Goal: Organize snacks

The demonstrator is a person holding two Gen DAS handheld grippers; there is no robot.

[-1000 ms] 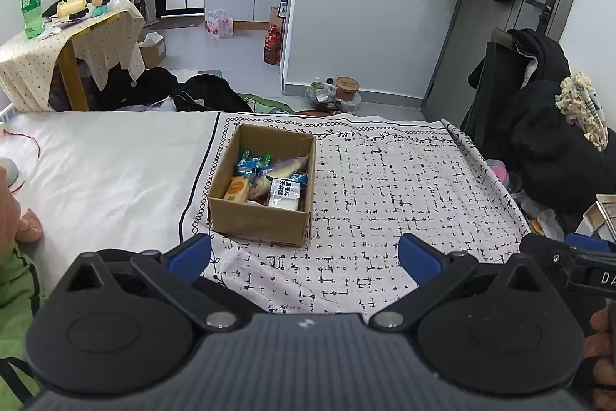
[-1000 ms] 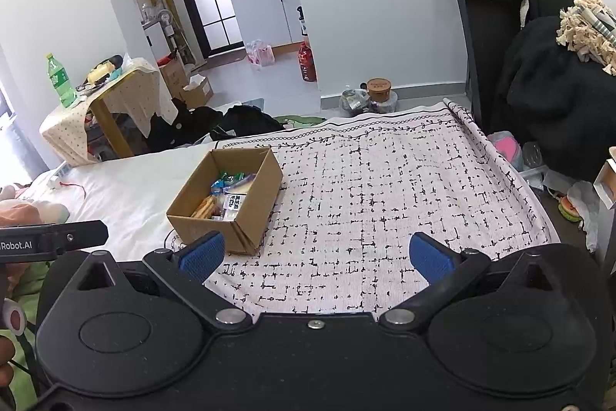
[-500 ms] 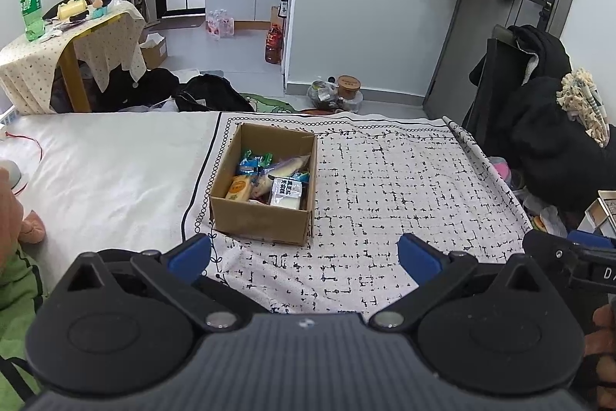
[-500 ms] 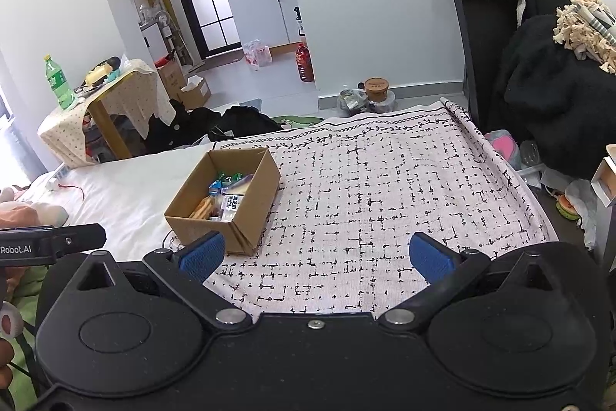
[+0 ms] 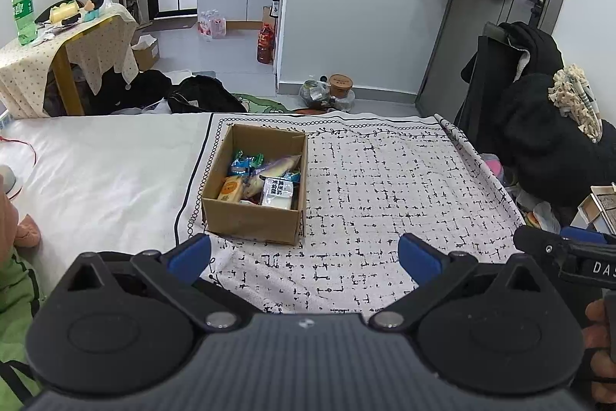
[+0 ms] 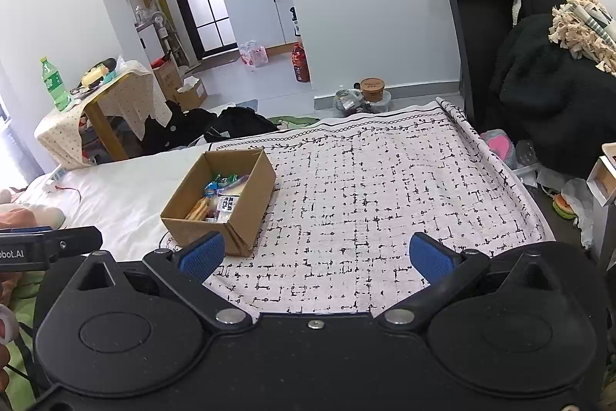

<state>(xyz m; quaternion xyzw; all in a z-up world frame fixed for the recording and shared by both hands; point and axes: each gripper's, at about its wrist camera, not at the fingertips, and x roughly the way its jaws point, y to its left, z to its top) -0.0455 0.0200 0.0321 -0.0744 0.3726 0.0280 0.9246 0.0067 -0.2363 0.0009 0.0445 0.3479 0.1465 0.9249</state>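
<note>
Snacks [image 5: 261, 182] heaped in cardboard box [image 5: 252, 224] on patterned cloth [image 5: 385, 187], labels unreadable; left gripper [image 5: 304, 259] and right gripper [image 6: 316, 255] spread wide, empty.

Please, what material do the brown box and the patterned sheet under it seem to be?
The box looks like plain matte cardboard: brown, with folded corners and thin raw edges. The patterned sheet seems woven cloth, white with black printed marks; its right edge is rolled softly.

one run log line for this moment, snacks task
stage: pre-grasp | left gripper: open, empty | right gripper: open, empty | snacks: in cardboard box | box on patterned cloth
</note>
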